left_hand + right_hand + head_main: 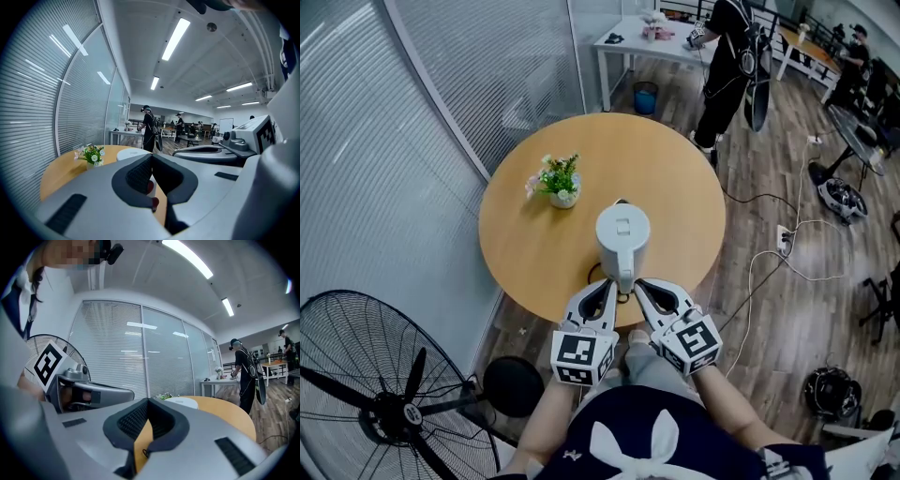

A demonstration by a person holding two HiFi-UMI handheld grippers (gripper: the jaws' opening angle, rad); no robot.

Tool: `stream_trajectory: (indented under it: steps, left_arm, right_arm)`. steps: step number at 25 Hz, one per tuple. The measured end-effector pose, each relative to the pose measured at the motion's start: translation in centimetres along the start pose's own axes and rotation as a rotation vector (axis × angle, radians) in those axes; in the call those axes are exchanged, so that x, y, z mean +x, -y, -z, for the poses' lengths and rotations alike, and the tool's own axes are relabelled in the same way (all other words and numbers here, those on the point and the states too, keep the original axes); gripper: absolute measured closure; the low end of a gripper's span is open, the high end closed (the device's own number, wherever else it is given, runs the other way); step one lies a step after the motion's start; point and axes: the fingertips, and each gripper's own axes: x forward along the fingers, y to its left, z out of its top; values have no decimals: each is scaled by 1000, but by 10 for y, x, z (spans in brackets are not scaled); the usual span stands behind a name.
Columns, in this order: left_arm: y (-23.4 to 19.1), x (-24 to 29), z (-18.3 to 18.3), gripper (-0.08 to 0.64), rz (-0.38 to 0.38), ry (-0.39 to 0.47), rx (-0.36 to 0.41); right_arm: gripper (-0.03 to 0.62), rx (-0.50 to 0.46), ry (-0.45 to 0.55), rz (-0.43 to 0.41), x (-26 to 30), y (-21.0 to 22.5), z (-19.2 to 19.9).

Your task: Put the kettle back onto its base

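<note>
— Tongs first: how do they stand?
— Both pairs are closed with nothing between them. The left tongs (613,285) have their tips pressed together in the left gripper view (151,156), and the right tongs (639,282) are just as tight in their own view (146,400). The two sit side by side at the near edge of the round worktop (684,178), angled in toward each other.
— What lies farthest left?
— A big black fan (380,394) stands on the floor, low at the left, off the worktop.
— And on the wood?
— A small pot of flowers (561,182) is left of centre. Right of it and nearer to the person, the white kettle (622,234) stands upright, lid shut, handle pointing at the gap between the tongs' tips. Neither pair grips it.
— Is it on its base?
— Hard to say from above; the body hides whatever is under it. A dark cord (593,272) curls out at its foot on the left.
— Anything to the right?
— White cables (769,253) trail over the wooden floor, and a person in black (731,66) stands beyond the far rim.
</note>
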Motion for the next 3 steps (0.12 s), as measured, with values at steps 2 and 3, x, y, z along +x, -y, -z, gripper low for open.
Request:
stream_trajectory:
  steps: [2,3]
  left_arm:
    - [-2,0,0,538,-2,0,-4]
    - [-2,0,0,538,-4,1,-7]
  right_arm:
    - [571,-2,-5,5,1,1,0]
    - [571,-3,-8,7,1,2,0]
